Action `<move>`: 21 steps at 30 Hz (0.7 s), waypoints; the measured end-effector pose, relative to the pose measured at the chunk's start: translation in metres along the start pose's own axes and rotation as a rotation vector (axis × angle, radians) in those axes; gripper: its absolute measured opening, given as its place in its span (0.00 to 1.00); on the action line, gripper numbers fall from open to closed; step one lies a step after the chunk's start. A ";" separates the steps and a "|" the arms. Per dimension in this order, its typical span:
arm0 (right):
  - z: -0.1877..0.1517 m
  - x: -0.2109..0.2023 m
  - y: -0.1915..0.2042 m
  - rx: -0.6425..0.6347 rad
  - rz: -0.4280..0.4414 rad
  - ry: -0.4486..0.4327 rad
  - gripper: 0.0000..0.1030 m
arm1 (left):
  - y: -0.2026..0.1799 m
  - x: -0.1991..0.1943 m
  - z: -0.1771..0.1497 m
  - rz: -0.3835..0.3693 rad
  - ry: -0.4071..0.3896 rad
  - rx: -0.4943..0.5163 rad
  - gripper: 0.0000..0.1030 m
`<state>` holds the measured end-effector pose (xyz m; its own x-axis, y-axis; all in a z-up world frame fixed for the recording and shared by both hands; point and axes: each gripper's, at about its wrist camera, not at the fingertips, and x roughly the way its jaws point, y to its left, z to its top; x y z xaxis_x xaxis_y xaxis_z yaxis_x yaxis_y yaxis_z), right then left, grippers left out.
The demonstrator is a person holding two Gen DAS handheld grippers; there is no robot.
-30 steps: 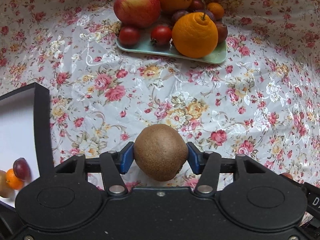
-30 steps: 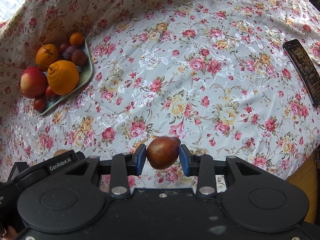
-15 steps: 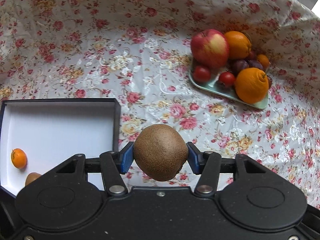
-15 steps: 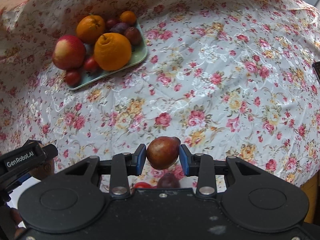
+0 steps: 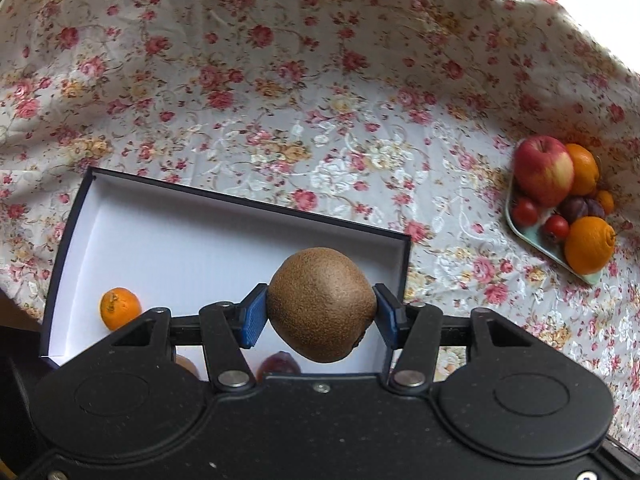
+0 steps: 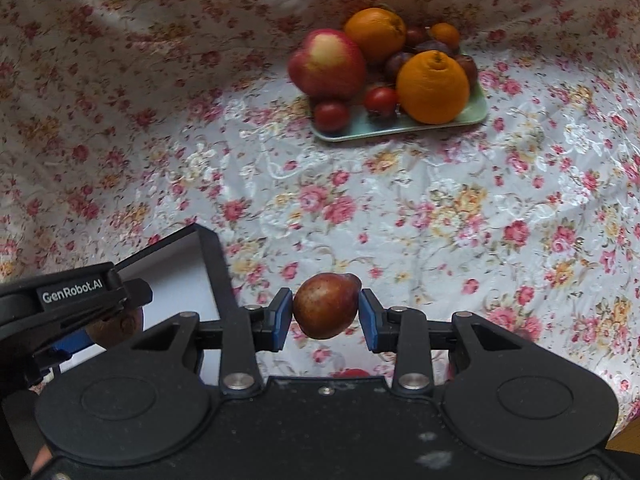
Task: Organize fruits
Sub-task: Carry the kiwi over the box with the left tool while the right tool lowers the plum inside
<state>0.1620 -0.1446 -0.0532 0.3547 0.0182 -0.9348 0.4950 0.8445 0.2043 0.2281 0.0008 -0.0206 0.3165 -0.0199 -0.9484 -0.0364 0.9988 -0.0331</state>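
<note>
Left gripper: the left gripper pinches a kiwi between its two blue pads; both pads press on the sides of the fruit.
Kiwi: brown, oval, with a rough fuzzy skin; it hangs above the right part of the box.
Right gripper: the right gripper pinches a small dark red fruit, smooth and a little shiny, with one pointed end; I cannot tell what kind it is.
Red fruit place: it is above the tablecloth, just right of the box corner.
Only in left view: the inside of the box, white and smooth, with a small orange near its left wall and a dark purple fruit half hidden under the gripper body.
Only in right view: the left gripper from the side, black with the white words "GenRobot.AI", and a bit of the kiwi under it.
Box: flat, rectangular, with thin dark walls standing upright; most of the floor is bare.
Plate: the pale green plate has rounded corners and lies well apart from the box; it carries an apple, two big oranges, small tomatoes and dark plums, all close together.
Tablecloth: thin, shiny, wrinkled, with red and yellow flowers.
Open room: between the box and the plate the cloth is free; behind the plate the cloth rises up like a wall.
</note>
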 end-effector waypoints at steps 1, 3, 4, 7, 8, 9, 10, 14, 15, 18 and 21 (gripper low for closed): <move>-0.002 0.002 0.007 -0.012 0.009 0.000 0.36 | 0.006 0.000 0.001 0.008 -0.004 -0.007 0.57; -0.007 0.004 0.023 -0.038 0.031 -0.003 0.36 | 0.021 0.001 0.003 0.032 -0.009 -0.021 0.57; -0.010 0.006 0.030 -0.054 0.040 -0.004 0.36 | 0.027 0.003 0.004 0.044 -0.008 -0.029 0.57; -0.017 0.013 0.052 -0.094 0.045 -0.002 0.36 | 0.046 0.010 0.005 0.064 0.010 -0.055 0.57; -0.020 0.016 0.058 -0.106 0.048 0.004 0.36 | 0.052 0.012 0.005 0.066 0.019 -0.064 0.57; -0.023 0.019 0.064 -0.119 0.048 0.012 0.36 | 0.057 0.014 0.005 0.068 0.026 -0.070 0.57; -0.025 0.023 0.070 -0.133 0.050 0.020 0.36 | 0.061 0.016 0.005 0.068 0.032 -0.075 0.57; -0.034 0.032 0.089 -0.175 0.057 0.032 0.36 | 0.074 0.017 0.004 0.057 0.041 -0.081 0.57; -0.035 0.033 0.094 -0.192 0.053 0.026 0.36 | 0.076 0.017 0.004 0.055 0.040 -0.081 0.58; -0.039 0.033 0.105 -0.242 0.049 -0.007 0.37 | 0.083 0.016 0.005 0.052 0.039 -0.080 0.58; -0.041 0.034 0.112 -0.272 0.047 -0.037 0.37 | 0.088 0.018 0.005 0.048 0.047 -0.087 0.58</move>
<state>0.1973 -0.0274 -0.0735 0.4038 0.0456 -0.9137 0.2477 0.9560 0.1571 0.2351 0.0885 -0.0386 0.2679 0.0242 -0.9631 -0.1333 0.9910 -0.0121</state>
